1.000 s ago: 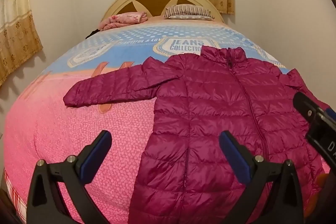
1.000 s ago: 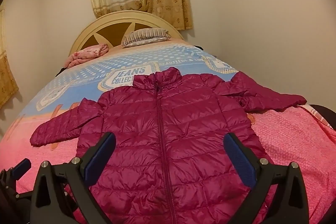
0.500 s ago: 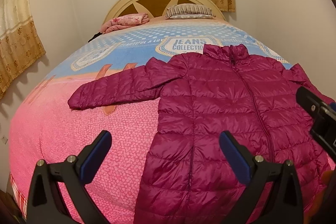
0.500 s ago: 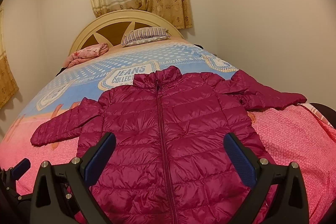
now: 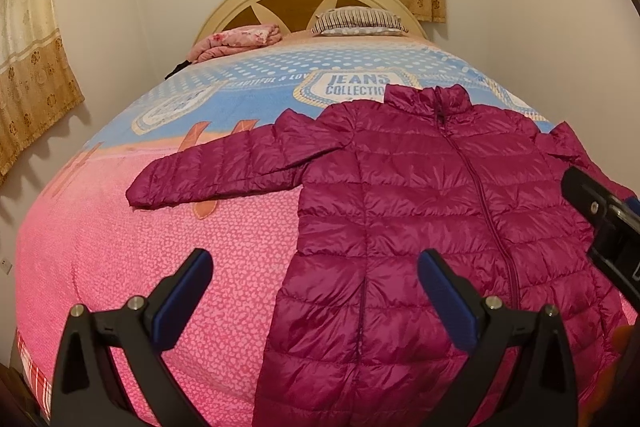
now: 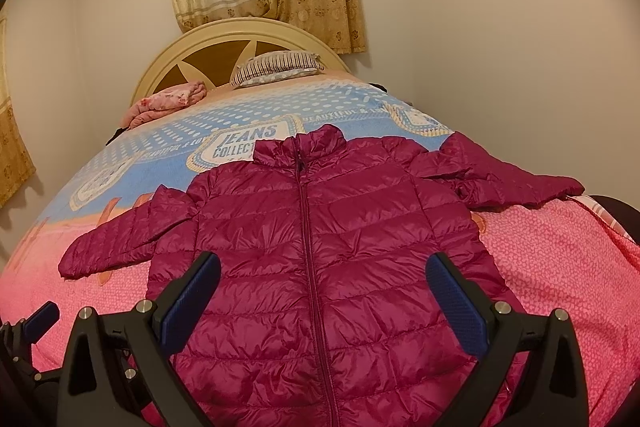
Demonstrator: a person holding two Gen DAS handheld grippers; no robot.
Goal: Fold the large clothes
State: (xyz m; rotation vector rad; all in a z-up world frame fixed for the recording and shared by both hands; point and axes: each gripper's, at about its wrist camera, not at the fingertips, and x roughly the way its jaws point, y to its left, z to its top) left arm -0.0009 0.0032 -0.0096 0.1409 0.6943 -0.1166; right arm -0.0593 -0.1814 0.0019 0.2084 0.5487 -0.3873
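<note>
On the bed's pink and blue printed blanket (image 6: 560, 267), a magenta quilted puffer jacket (image 6: 320, 247) lies flat, front up, zipped, both sleeves spread outward, collar toward the cream arched headboard (image 6: 224, 39). Left gripper (image 5: 316, 291) hovers wide apart over the jacket's left hem edge, holding nothing. Right gripper (image 6: 324, 295) hovers wide apart above the jacket's lower body, empty.

"JEANS COLLECTION" badge and "BEAUTIFUL & LOV…" strip — both on the bedspread (image 5: 248, 99)
</note>
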